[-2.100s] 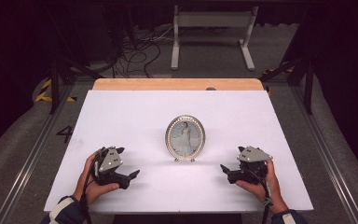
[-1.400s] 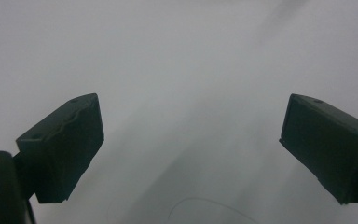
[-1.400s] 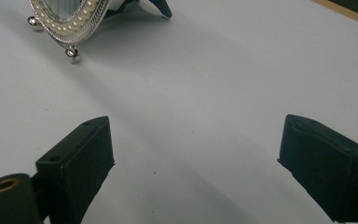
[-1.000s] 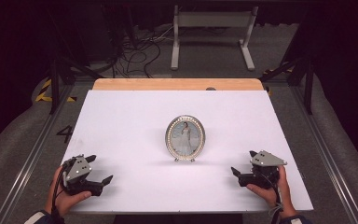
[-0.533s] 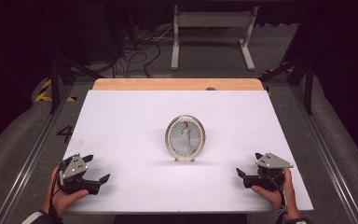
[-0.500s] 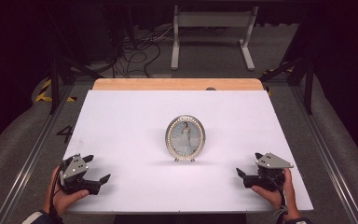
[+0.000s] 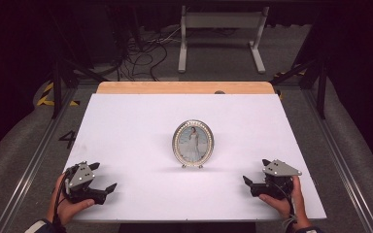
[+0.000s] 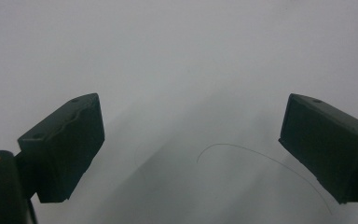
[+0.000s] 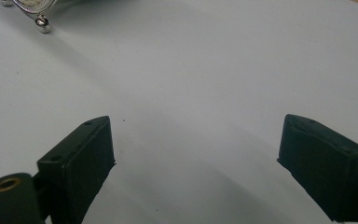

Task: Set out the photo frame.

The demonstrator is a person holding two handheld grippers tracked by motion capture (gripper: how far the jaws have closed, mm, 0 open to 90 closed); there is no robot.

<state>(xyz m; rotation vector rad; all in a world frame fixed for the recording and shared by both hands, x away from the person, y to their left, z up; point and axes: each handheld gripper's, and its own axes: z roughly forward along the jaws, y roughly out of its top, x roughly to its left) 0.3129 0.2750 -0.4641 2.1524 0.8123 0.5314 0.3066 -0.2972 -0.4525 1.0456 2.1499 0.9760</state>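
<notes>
High view: white table (image 7: pixel 126 126), oval picture frame (image 7: pixel 193 143), dark cabled floor (image 7: pixel 141 53).

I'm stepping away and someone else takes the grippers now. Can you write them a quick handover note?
Left gripper: open, holding nothing, low over the near left corner of the white table.
Right gripper: open, holding nothing, near the right front edge.
Oval photo frame: stands upright mid-table on its small feet, facing the person, apart from both grippers.
Done: the frame is standing.
Left: nothing evidently in hand.
</notes>
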